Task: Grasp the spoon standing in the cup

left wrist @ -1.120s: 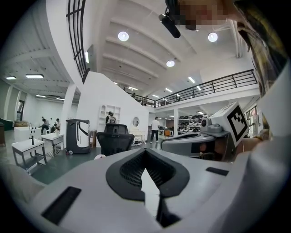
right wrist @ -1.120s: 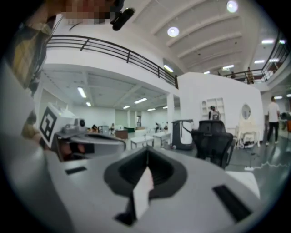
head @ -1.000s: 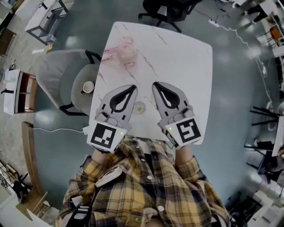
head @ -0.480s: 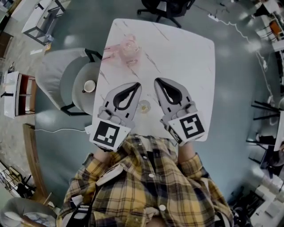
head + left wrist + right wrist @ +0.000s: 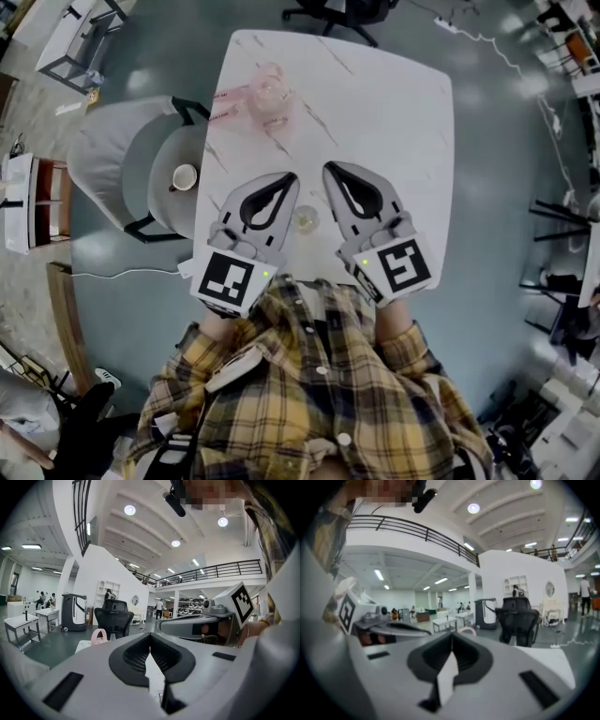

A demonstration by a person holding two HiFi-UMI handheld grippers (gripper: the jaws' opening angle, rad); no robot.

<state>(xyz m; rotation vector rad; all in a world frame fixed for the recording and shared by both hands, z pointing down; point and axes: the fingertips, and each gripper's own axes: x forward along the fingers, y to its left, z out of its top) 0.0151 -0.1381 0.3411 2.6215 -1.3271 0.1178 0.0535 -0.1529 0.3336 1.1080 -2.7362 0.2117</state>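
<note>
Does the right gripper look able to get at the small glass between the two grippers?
Probably yes: nothing stands between the right gripper and the small glass, but the glass lies beside its body, behind the tips, and the jaws are together.

The left gripper (image 5: 285, 180) is matt grey plastic, the table (image 5: 375, 103) smooth marble-look, the floor (image 5: 497, 187) glossy.

An open-plan office hall, with a mezzanine railing (image 5: 213, 570), black office chair (image 5: 114, 619) and white desks (image 5: 449, 619).
</note>
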